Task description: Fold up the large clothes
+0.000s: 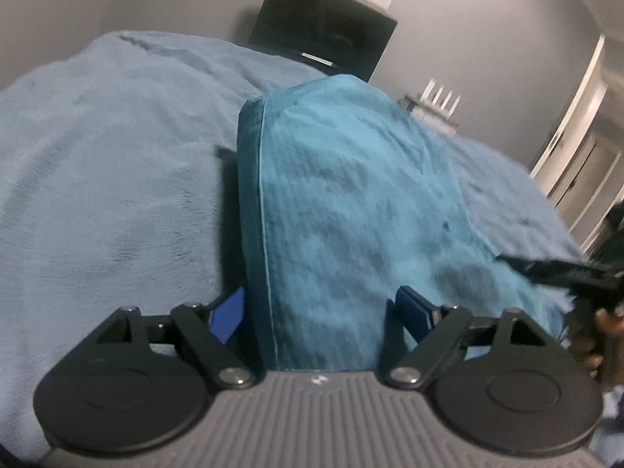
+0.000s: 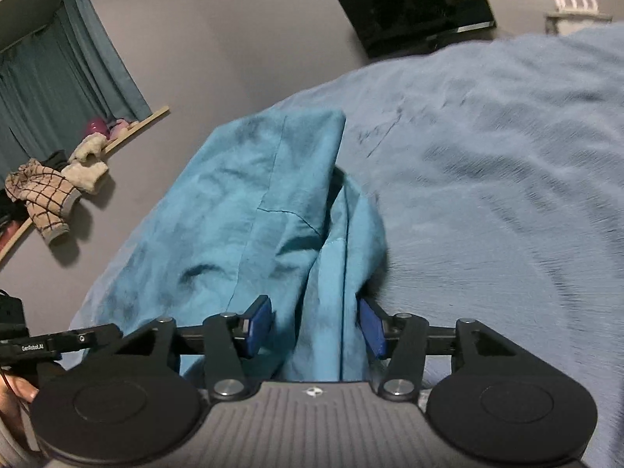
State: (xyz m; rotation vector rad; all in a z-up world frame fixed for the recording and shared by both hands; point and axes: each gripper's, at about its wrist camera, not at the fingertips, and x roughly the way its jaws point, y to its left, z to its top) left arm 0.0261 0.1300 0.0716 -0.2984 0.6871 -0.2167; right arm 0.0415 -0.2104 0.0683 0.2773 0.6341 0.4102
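Blue-blanketed bed (image 1: pixel 97 156) below, dark wall screen (image 1: pixel 323 27) beyond. Mid-fold: teal garment (image 1: pixel 351 195) draped up between both pairs of fingers, far end on the bed ahead. Left gripper (image 1: pixel 316 273) spread wide, cloth filling the gap; whether pinched, cannot tell. Right gripper (image 2: pixel 316 323) half open, fold against one finger, clear of the other. Next, probably: firm pinch with both, then lay the edge forward. No containers in sight.

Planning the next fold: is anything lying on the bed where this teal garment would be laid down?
Nothing visible does. The teal garment sits between both tongs, and the blue blanket around it shows only bare fabric in both wrist views.
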